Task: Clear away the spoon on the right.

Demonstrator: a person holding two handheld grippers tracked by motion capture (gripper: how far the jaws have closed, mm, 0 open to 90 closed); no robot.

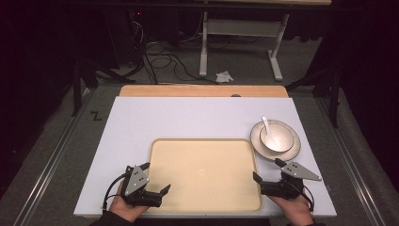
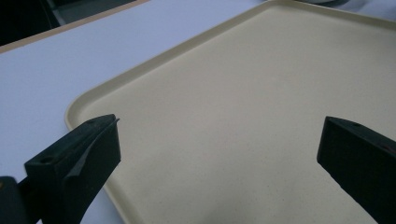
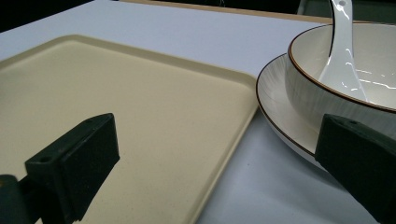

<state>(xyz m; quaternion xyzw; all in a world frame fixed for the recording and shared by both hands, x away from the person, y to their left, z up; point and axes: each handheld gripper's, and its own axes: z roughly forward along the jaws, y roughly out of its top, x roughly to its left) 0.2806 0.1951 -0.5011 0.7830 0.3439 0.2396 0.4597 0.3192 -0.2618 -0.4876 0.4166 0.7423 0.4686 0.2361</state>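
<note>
A beige tray (image 1: 204, 174) lies on the white table top (image 1: 188, 117), near the front edge. To its right stands a white plate (image 1: 294, 151) with a white bowl (image 1: 276, 139) on it, and a white spoon (image 1: 266, 126) leans in the bowl. My left gripper (image 1: 157, 177) is open over the tray's front left corner (image 2: 74, 109), with nothing between its jaws (image 2: 219, 149). At the tray's right edge (image 3: 233, 140) my right gripper (image 1: 267, 168) is open too (image 3: 217, 154), and just beyond it are the plate (image 3: 275, 102), bowl (image 3: 317, 88) and spoon (image 3: 343, 51).
A wooden strip (image 1: 202, 90) runs along the table's far edge. Beyond it, on the floor, are black cables (image 1: 160, 56), a white table frame (image 1: 240, 42) and a crumpled paper (image 1: 224, 76). Metal rails (image 1: 51, 160) flank the table.
</note>
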